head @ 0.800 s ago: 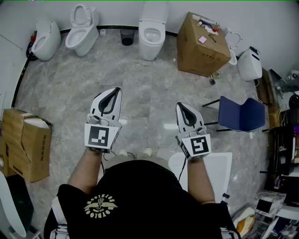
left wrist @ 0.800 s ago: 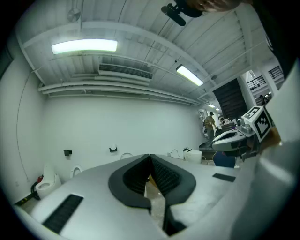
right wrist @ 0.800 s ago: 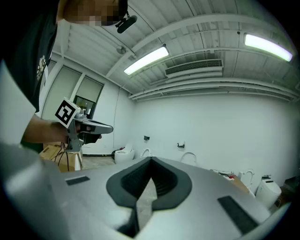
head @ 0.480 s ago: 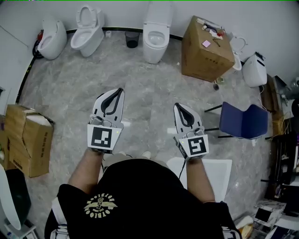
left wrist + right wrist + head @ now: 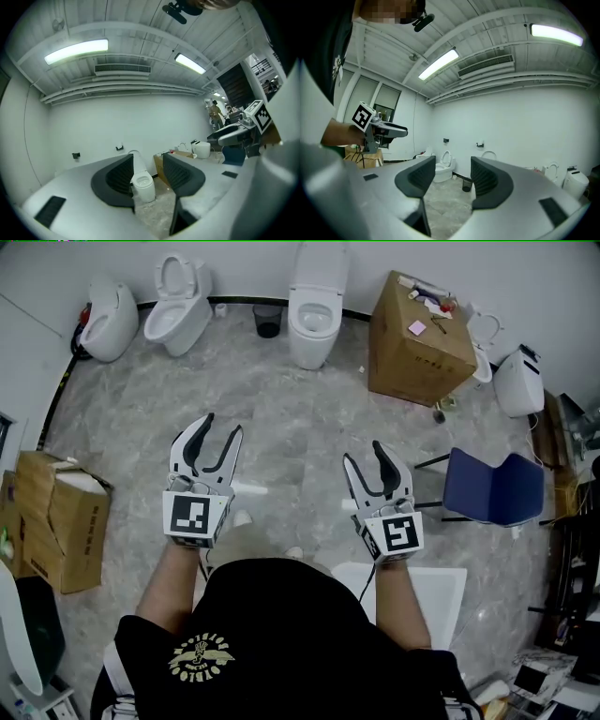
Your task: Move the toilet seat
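Against the room's far wall (image 5: 244,268) the toilet seat (image 5: 312,312) lies well apart from the left gripper (image 5: 220,425) and right gripper (image 5: 364,452), whose jaws stand open and empty, level, probably readied for reaching it.

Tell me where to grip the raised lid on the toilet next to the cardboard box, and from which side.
Take the lid by its free top edge, coming from the front, over the open bowl. It stands upright close to the wall and seems hinged low at the back, so only the upper rim looks reachable. The cardboard box stands near one side.
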Action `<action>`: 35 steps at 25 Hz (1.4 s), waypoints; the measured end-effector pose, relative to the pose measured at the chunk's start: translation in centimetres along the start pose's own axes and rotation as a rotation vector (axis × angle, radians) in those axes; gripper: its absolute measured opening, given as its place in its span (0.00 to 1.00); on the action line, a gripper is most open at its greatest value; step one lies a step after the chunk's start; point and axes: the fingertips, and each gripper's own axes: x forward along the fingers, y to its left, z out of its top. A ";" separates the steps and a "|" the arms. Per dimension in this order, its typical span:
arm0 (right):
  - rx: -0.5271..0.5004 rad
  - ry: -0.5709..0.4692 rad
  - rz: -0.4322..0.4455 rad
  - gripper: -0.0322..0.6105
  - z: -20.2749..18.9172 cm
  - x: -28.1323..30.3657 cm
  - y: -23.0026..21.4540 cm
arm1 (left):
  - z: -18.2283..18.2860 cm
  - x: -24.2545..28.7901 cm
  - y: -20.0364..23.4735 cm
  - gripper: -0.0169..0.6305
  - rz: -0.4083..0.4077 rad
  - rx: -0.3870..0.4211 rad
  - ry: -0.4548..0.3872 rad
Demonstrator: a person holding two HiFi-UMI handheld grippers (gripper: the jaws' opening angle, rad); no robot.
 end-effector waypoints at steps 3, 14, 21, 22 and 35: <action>0.004 0.008 -0.019 0.44 -0.5 0.5 -1.3 | -0.7 0.9 0.4 0.36 -0.004 -0.001 0.027; 0.016 0.029 -0.046 0.48 -1.4 6.1 -5.0 | -2.7 7.8 1.9 0.47 -0.054 -0.013 0.043; 0.026 0.052 -0.044 0.48 -2.0 11.0 -7.7 | -3.1 13.2 3.7 0.47 -0.075 -0.016 0.045; 0.027 0.055 -0.042 0.48 -2.0 11.7 -7.8 | -3.3 13.8 4.1 0.47 -0.077 -0.016 0.050; 0.062 0.072 -0.044 0.48 -1.5 20.7 -9.2 | -4.6 20.8 9.8 0.47 -0.122 -0.037 0.067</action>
